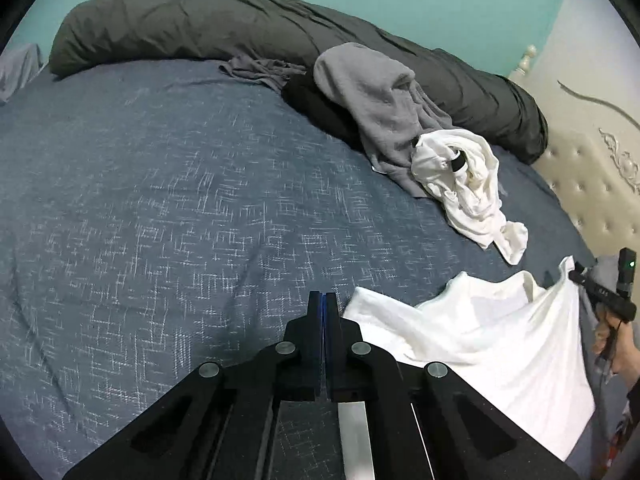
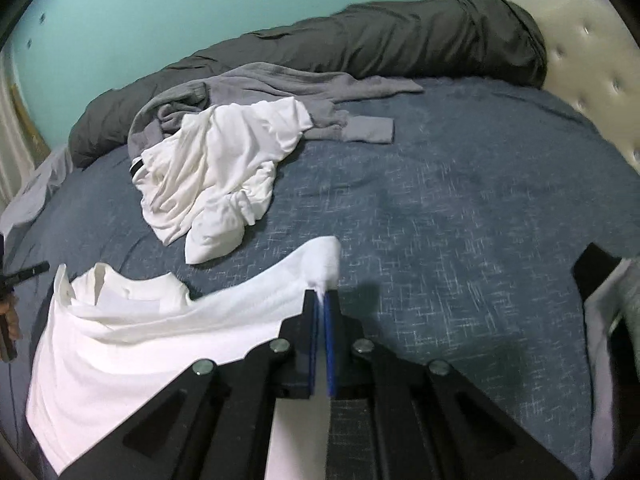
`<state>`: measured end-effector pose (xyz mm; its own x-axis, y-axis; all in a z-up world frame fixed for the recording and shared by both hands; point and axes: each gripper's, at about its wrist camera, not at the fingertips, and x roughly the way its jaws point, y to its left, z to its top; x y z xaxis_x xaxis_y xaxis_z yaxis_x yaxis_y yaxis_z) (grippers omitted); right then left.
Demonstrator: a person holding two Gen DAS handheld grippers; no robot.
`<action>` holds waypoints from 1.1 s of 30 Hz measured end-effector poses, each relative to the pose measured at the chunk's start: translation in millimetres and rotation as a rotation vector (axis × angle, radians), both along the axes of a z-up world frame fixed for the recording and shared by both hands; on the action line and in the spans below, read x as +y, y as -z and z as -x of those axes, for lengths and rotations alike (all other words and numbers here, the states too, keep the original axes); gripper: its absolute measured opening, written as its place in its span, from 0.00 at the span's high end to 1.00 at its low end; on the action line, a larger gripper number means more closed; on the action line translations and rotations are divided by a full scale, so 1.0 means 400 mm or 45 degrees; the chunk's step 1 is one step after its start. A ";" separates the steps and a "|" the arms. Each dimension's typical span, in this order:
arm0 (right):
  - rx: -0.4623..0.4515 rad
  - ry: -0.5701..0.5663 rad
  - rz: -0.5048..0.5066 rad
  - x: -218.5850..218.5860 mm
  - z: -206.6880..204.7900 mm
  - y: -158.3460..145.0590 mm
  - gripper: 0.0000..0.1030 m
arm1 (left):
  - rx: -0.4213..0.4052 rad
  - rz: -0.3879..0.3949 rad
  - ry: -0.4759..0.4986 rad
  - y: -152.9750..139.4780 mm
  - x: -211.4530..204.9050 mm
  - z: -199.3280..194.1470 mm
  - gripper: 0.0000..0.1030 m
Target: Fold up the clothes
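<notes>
A white T-shirt (image 1: 480,344) hangs spread between my two grippers over the near side of the bed, its neckline up. My right gripper (image 2: 323,296) is shut on one shoulder, and cloth bunches out above its fingertips. My left gripper (image 1: 323,298) is shut at the other shoulder. The shirt's edge runs in behind its right finger, and no cloth shows past the tips. In the right wrist view the T-shirt (image 2: 140,332) has its far corner lifted at the left gripper (image 2: 40,268). In the left wrist view the right gripper (image 1: 576,276) pinches the raised corner.
The bed's blue cover (image 1: 160,200) is bare on the left. Further back lie a crumpled white garment (image 1: 468,188), a grey garment (image 1: 372,92) and a black one (image 1: 316,104). A rolled dark duvet (image 1: 200,28) lines the far edge. A tufted headboard (image 1: 592,180) stands on the right.
</notes>
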<state>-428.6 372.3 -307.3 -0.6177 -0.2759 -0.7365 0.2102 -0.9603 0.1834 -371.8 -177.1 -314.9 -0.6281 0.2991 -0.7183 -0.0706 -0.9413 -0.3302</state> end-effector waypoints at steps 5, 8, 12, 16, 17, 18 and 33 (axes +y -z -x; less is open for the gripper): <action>-0.037 -0.002 -0.001 -0.017 0.002 0.021 0.97 | -0.082 -0.003 0.039 0.031 0.040 0.026 0.90; -0.061 0.007 0.013 -0.009 0.001 0.040 0.97 | -0.101 -0.001 0.071 0.055 0.061 0.037 0.58; -0.099 0.005 0.018 0.001 0.005 0.061 0.97 | -0.106 0.037 0.099 0.078 0.077 0.050 0.58; -0.114 0.006 0.032 0.004 0.010 0.074 0.97 | -0.080 0.050 0.079 0.068 0.067 0.047 0.85; -0.111 0.002 0.034 0.003 0.010 0.073 0.97 | -0.071 0.054 0.074 0.062 0.063 0.044 0.96; -0.107 -0.002 0.036 0.002 0.011 0.072 0.97 | -0.062 0.058 0.069 0.056 0.058 0.041 0.96; -0.096 0.055 0.105 0.037 0.021 0.021 0.97 | 0.039 0.097 -0.029 -0.006 -0.001 0.015 0.96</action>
<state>-437.0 387.1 -315.9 -0.5737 -0.3116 -0.7575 0.1516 -0.9492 0.2757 -377.8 -177.7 -312.6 -0.6562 0.2296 -0.7188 -0.0575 -0.9650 -0.2558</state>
